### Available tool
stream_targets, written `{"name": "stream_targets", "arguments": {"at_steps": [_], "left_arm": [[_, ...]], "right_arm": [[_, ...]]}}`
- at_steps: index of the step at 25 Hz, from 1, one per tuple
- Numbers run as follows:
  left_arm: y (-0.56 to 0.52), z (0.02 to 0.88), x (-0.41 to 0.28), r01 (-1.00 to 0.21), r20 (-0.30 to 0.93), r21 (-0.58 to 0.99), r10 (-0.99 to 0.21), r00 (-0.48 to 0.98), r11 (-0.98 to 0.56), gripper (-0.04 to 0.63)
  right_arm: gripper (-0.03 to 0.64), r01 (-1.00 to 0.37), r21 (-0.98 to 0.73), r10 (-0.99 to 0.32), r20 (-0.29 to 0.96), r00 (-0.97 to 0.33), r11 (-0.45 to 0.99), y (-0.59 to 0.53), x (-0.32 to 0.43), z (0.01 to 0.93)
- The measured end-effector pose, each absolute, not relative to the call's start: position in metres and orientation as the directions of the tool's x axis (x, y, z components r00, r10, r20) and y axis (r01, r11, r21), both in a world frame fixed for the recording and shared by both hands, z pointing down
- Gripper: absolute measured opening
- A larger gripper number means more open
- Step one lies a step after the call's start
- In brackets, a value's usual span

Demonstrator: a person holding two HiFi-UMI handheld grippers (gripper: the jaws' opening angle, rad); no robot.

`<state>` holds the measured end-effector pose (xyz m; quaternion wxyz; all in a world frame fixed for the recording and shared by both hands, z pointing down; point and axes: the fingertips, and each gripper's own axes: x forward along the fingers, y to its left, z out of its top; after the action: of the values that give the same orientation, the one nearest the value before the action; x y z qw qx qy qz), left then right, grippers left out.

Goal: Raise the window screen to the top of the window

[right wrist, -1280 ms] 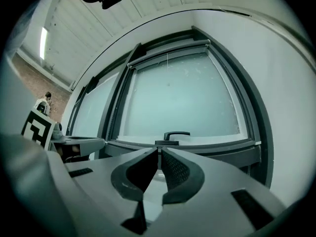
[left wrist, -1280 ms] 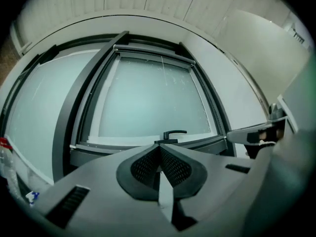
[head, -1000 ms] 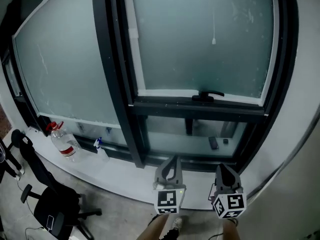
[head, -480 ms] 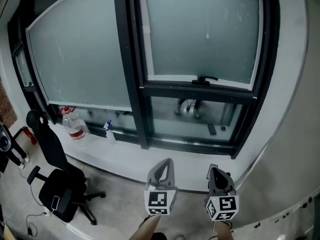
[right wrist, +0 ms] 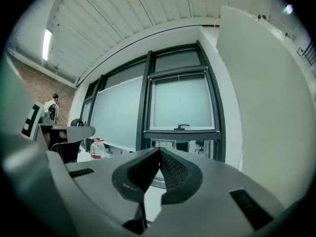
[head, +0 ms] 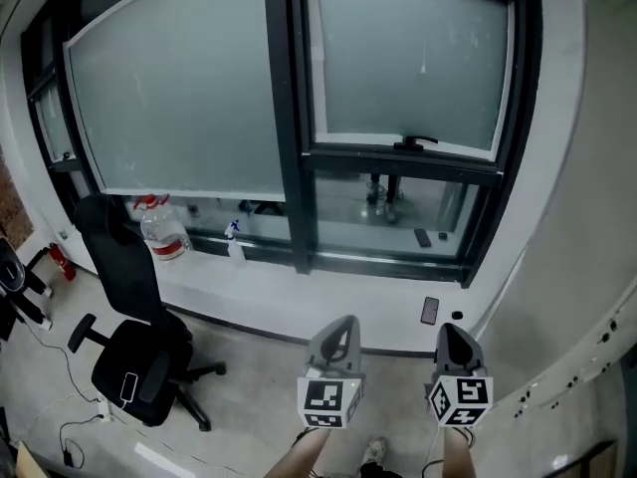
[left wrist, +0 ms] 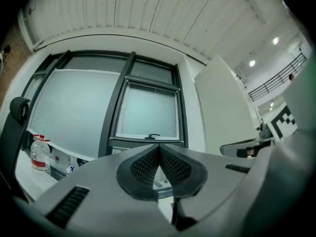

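The window screen (head: 413, 63) is a frosted panel in the right-hand dark-framed window. Its bottom bar carries a black handle (head: 415, 144), and a thin pull cord (head: 422, 66) hangs in front of it. Below the bar there is clear glass. The same screen (left wrist: 149, 115) and handle (right wrist: 183, 127) also show far ahead in the two gripper views. My left gripper (head: 344, 325) and right gripper (head: 450, 333) are held low, side by side, well back from the window. Both are shut and hold nothing, as the left gripper (left wrist: 159, 147) and right gripper (right wrist: 159, 151) show up close.
A white windowsill (head: 299, 302) runs under the window, with a large water bottle (head: 162, 229), a spray bottle (head: 235, 240) and a small dark device (head: 429, 310) on it. A black office chair (head: 134, 342) stands at left. A white wall (head: 587, 227) closes the right side.
The view has drawn back from the window. The sill, chair and floor now show more fully, and both shut grippers sit farther from the screen handle.
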<state>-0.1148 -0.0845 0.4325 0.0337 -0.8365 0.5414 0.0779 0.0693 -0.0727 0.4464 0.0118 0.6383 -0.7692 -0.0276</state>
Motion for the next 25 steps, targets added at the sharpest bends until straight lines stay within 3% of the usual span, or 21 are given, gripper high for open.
{"name": "stream_targets", "arguments": {"at_steps": [7,12,18,25], "left_arm": [[0.049,0.438,-0.163,-0.904,-0.123,0.054,-0.901,0.416,-0.425,0.003],[0.114,0.415,-0.164,-0.901,-0.169,0.038,-0.892,0.420,-0.431,0.004],[0.171,0.398,-0.143,-0.897,-0.191,0.030,-0.884,0.427,-0.440,0.005],[0.241,0.419,-0.123,-0.911,-0.132,0.071,-0.909,0.394,-0.406,0.003]], "right_arm": [[0.008,-0.983,-0.042,-0.983,-0.034,-0.179,0.180,0.061,0.009,0.433],[0.008,-0.974,-0.063,-0.974,-0.080,-0.211,0.217,0.130,-0.010,0.415],[0.008,-0.972,-0.040,-0.967,-0.118,-0.227,0.233,0.188,-0.006,0.400],[0.006,-0.977,-0.013,-0.973,-0.103,-0.209,0.211,0.257,0.019,0.399]]}}
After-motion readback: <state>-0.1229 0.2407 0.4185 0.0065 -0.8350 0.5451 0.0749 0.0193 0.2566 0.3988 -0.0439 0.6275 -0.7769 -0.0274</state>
